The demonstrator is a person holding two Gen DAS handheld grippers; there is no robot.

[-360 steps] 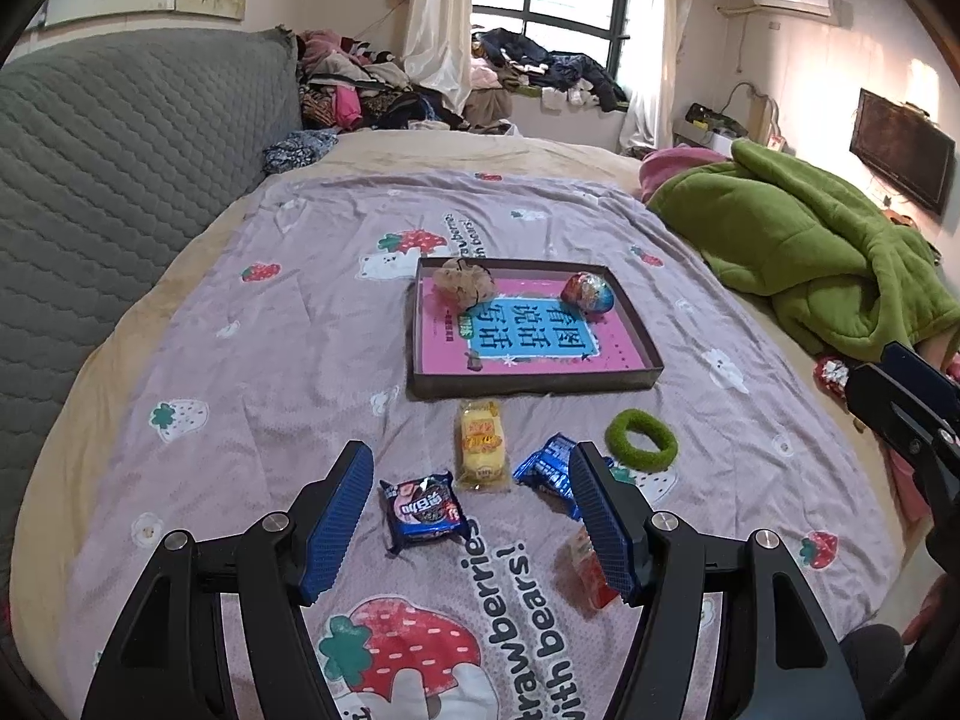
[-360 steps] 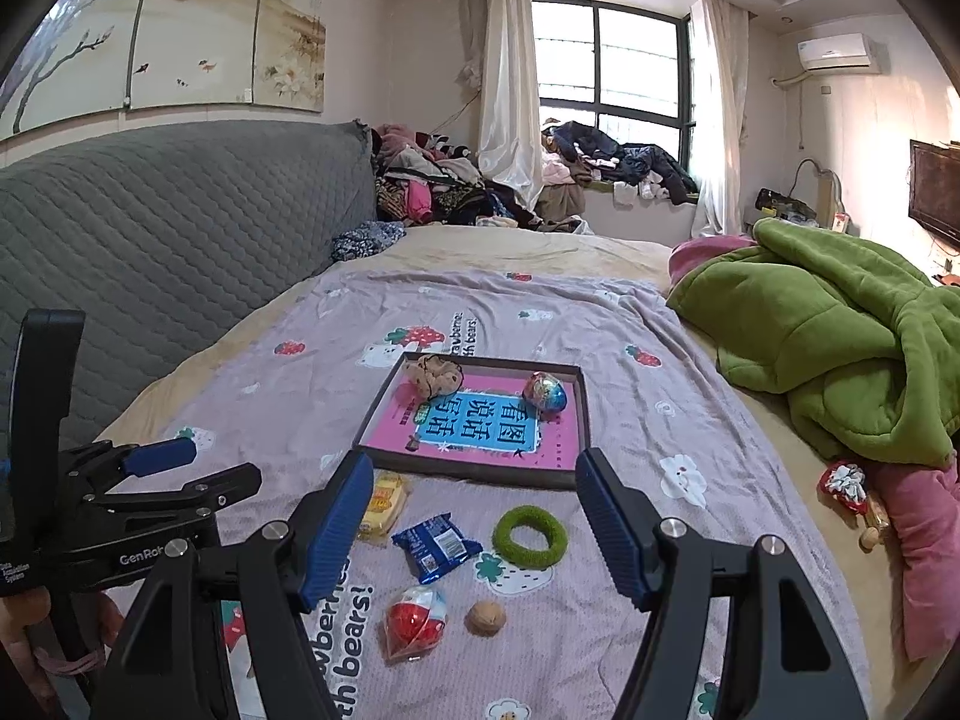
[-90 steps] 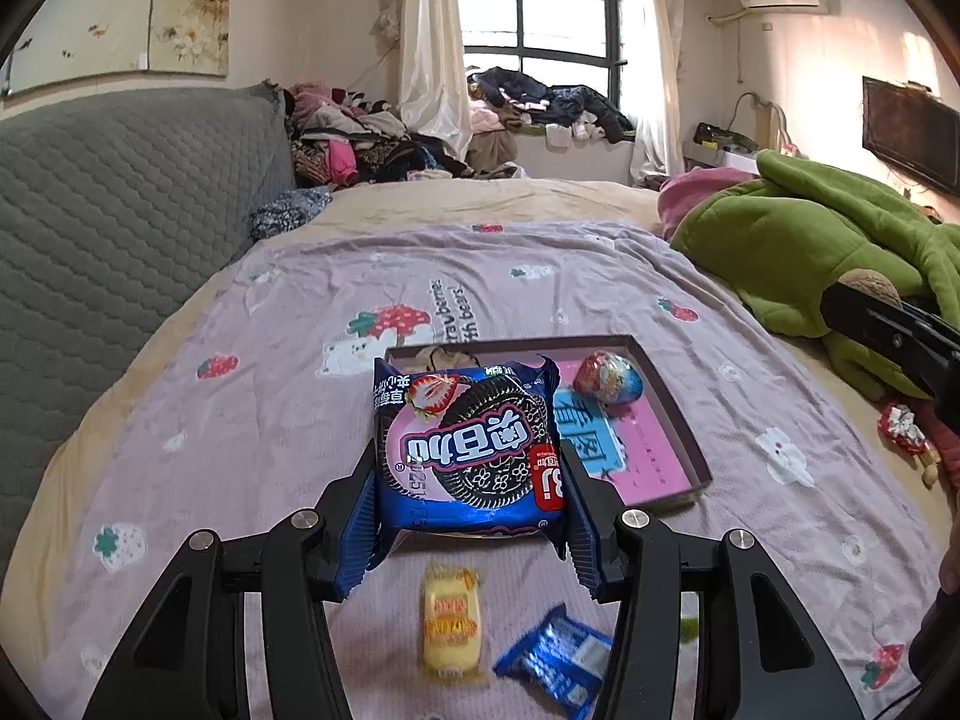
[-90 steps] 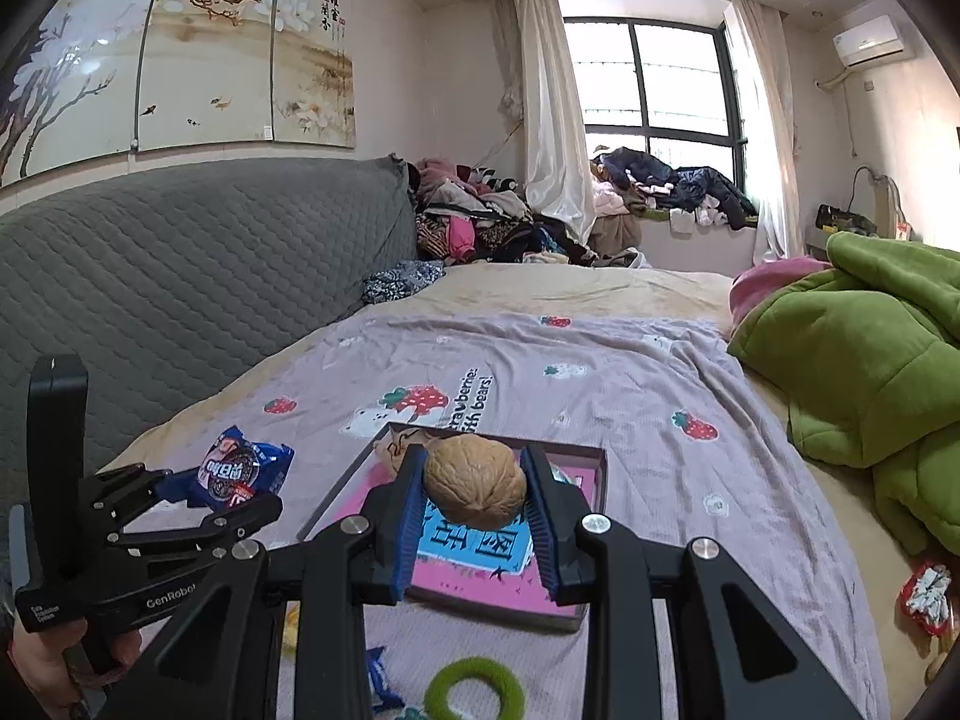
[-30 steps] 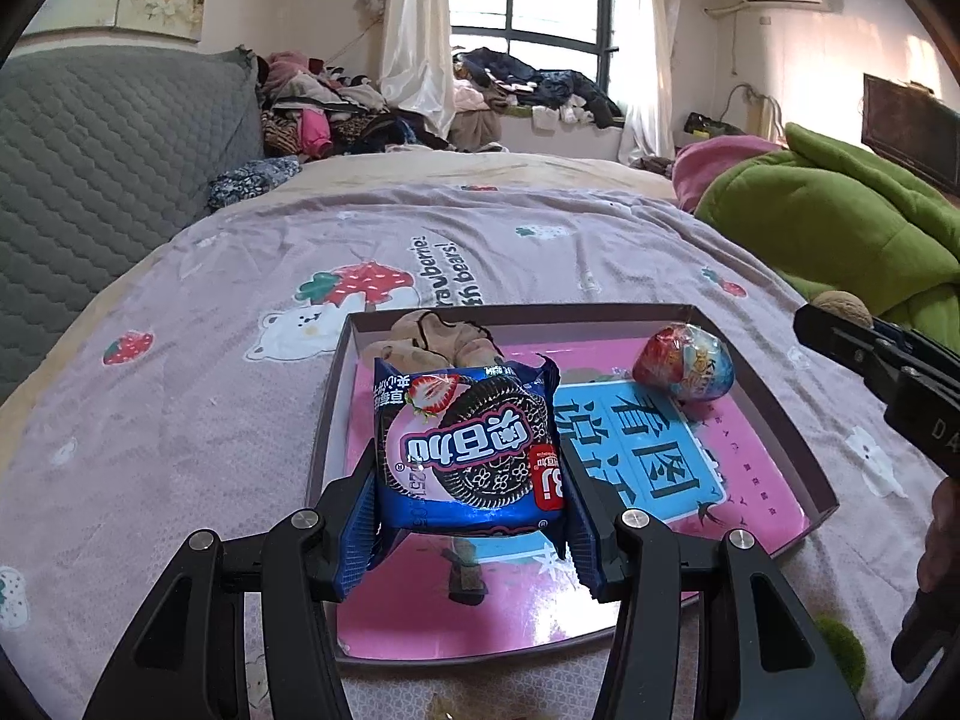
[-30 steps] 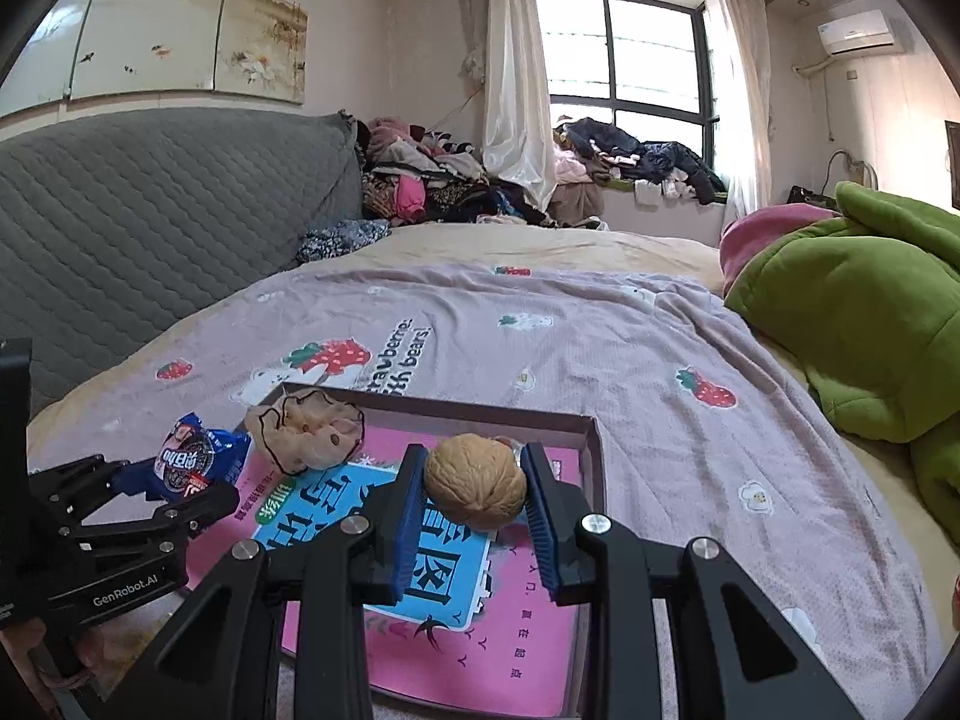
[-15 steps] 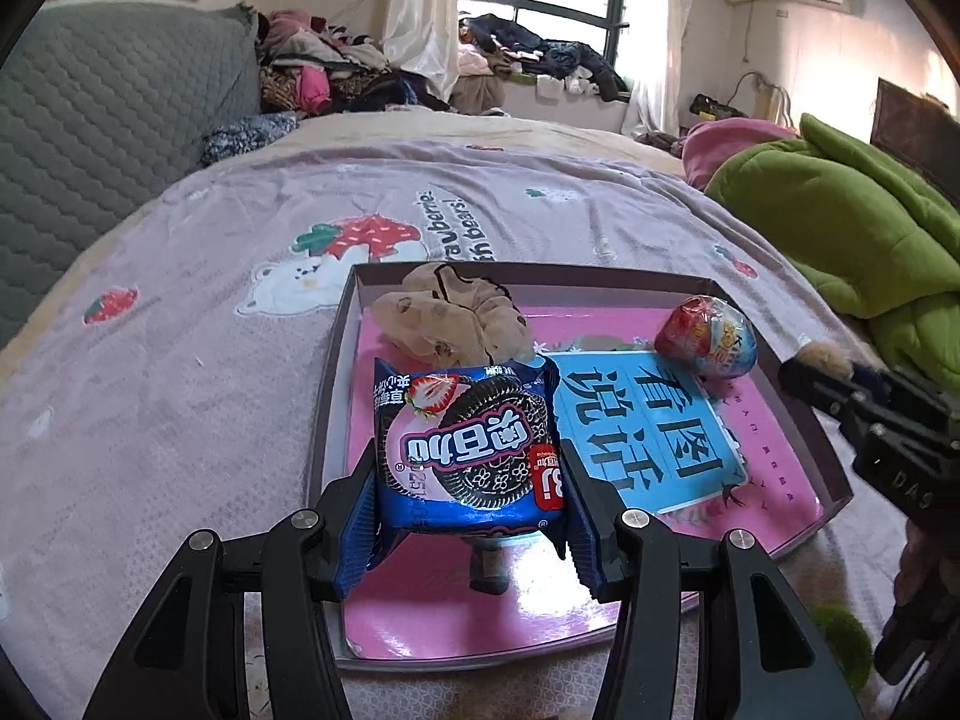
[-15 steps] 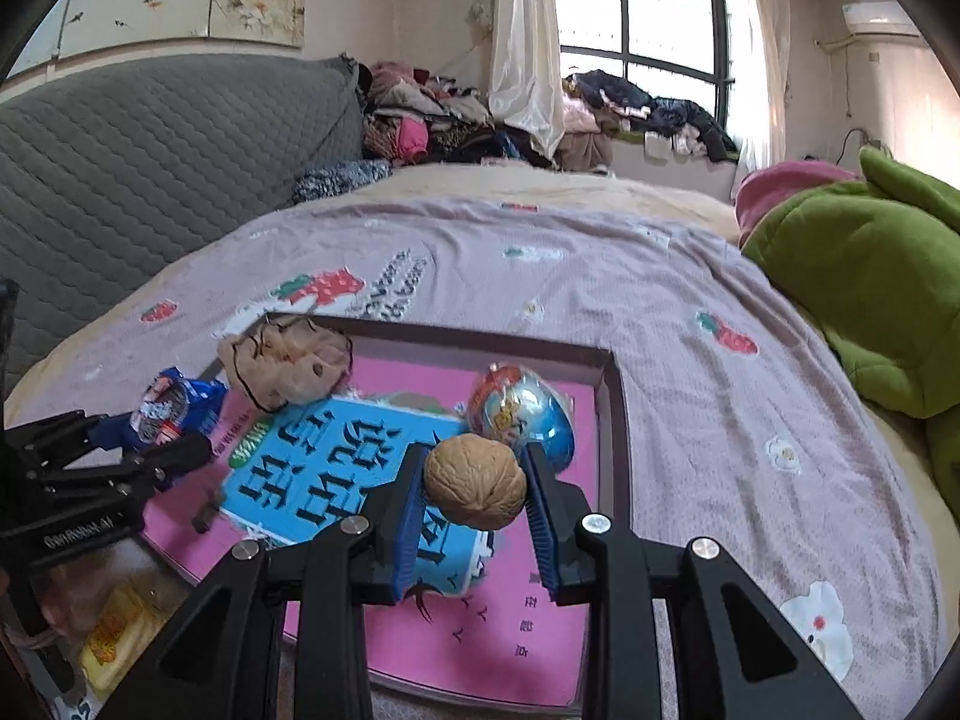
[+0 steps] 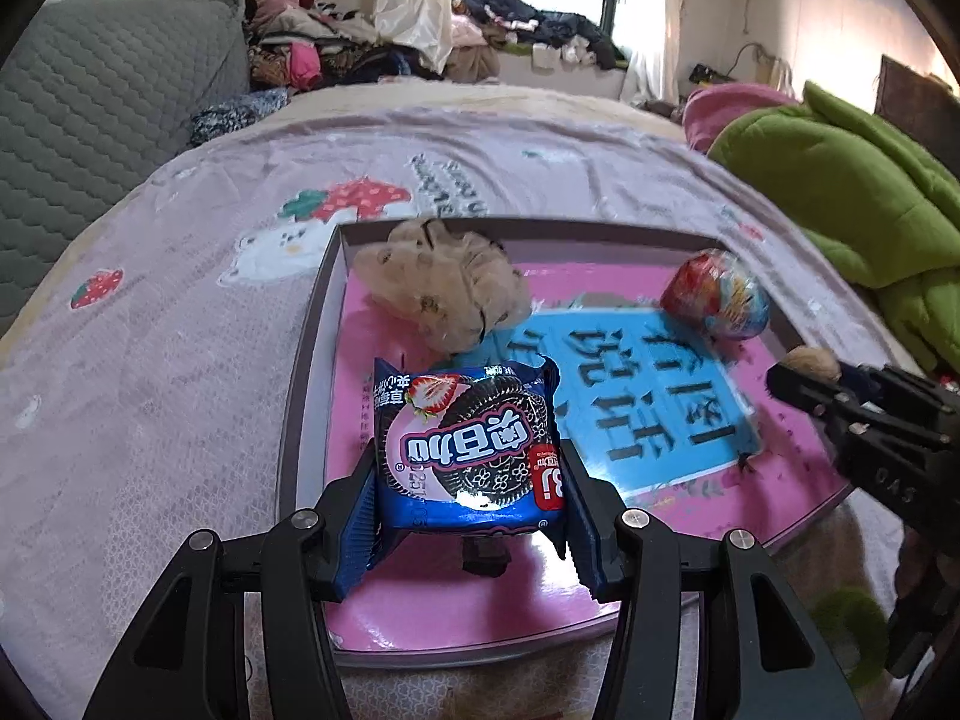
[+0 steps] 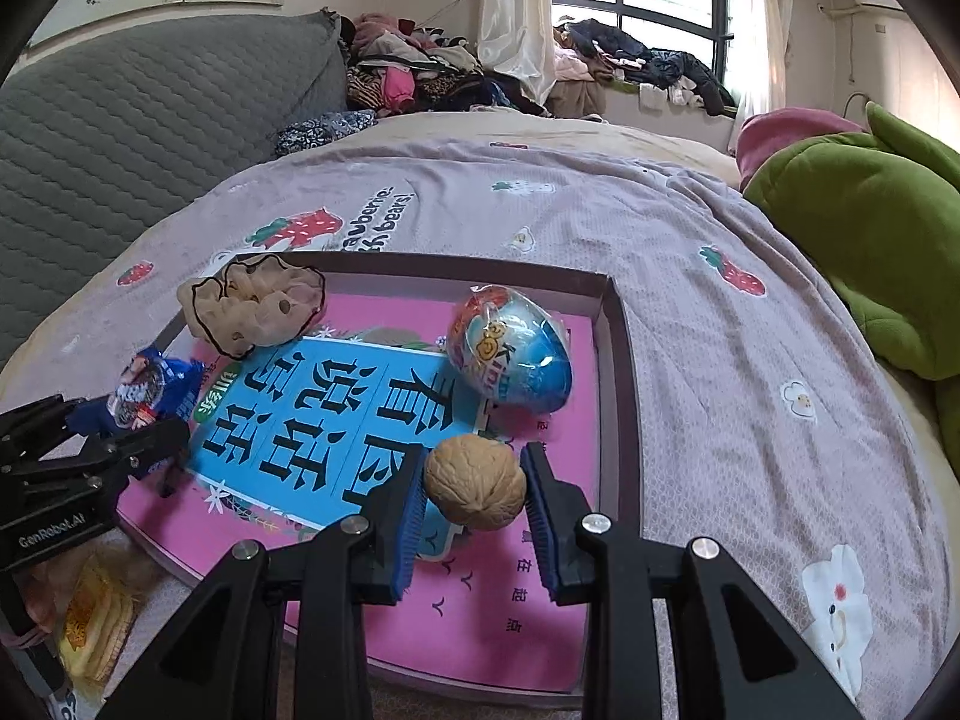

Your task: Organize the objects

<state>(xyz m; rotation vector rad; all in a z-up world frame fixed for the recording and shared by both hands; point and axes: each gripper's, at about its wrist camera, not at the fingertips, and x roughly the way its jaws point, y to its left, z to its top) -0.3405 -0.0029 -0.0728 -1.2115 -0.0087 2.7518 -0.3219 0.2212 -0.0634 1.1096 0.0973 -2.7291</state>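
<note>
Hovering over shallow rectangular tray (image 9: 312,324) with glossy pink floor, on purple printed bedsheet (image 10: 720,312). Left hand-held gripper (image 9: 471,501) pinches crinkly blue foil cookie packet (image 9: 468,444) by its sides. Right hand-held gripper (image 10: 474,507) clamps round wrinkled walnut (image 10: 475,481) between ribbed blue pads. In tray: beige ruffled scrunchie (image 10: 252,306) at far left corner, shiny foil-wrapped egg (image 10: 510,351) at far right.

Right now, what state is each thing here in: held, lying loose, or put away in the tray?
Cookie packet: clamped in left gripper, above tray.
Walnut: clamped in right gripper, above tray.
Toy egg: lying in tray.
Scrunchie: lying in tray corner.
Tray: open, on bedspread.
Yellow snack: loose outside tray.
</note>
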